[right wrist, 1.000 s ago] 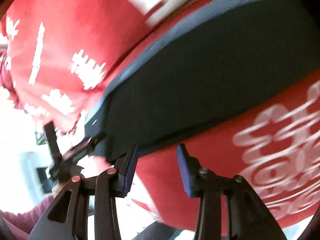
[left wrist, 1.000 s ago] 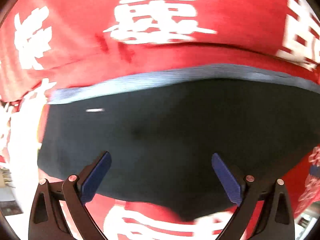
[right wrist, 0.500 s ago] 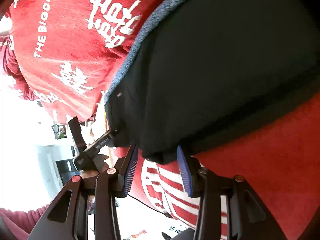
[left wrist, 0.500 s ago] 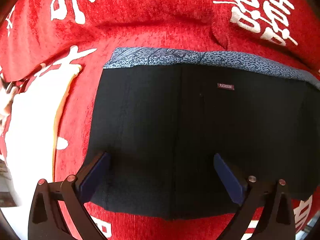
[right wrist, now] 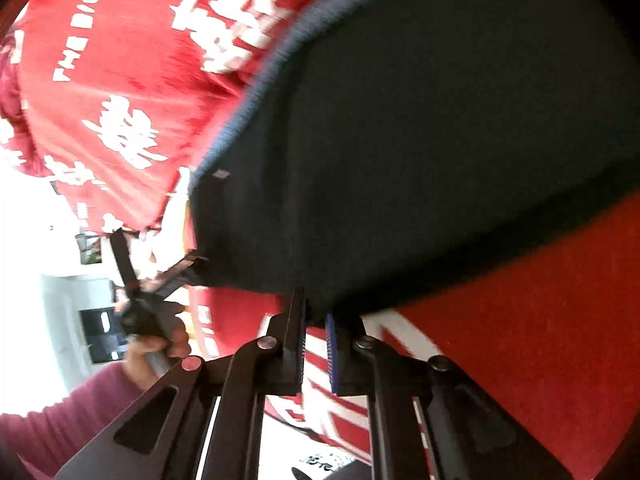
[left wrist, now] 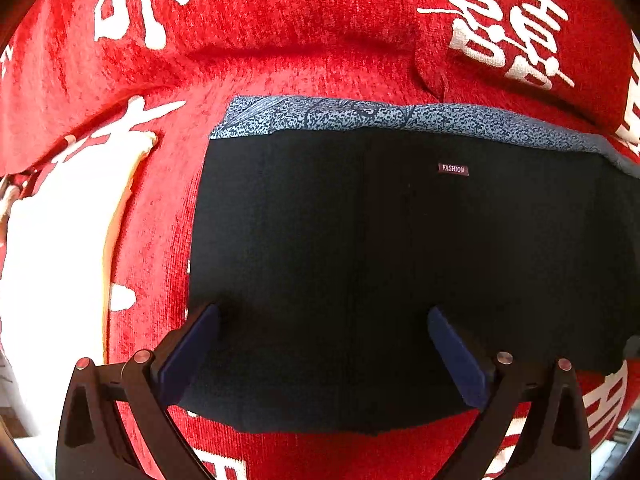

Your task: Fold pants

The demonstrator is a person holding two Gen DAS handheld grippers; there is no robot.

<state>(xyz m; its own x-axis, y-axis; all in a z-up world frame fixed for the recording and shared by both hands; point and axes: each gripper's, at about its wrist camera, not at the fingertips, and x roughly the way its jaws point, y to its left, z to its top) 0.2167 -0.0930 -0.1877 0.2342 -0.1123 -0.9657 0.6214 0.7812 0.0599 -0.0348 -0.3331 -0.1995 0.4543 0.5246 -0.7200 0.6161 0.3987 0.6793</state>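
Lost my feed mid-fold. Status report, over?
Left gripper open, over the pants. Right gripper nearly shut on pants' near edge. Pants flat on red cloth. Nothing in the way.

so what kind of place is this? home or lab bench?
Likely a home, not certain. The black pants lie on a soft red cover printed with white Chinese characters, like a bedspread or sofa throw. Past its edge, the right wrist view shows a bright room, blurred.
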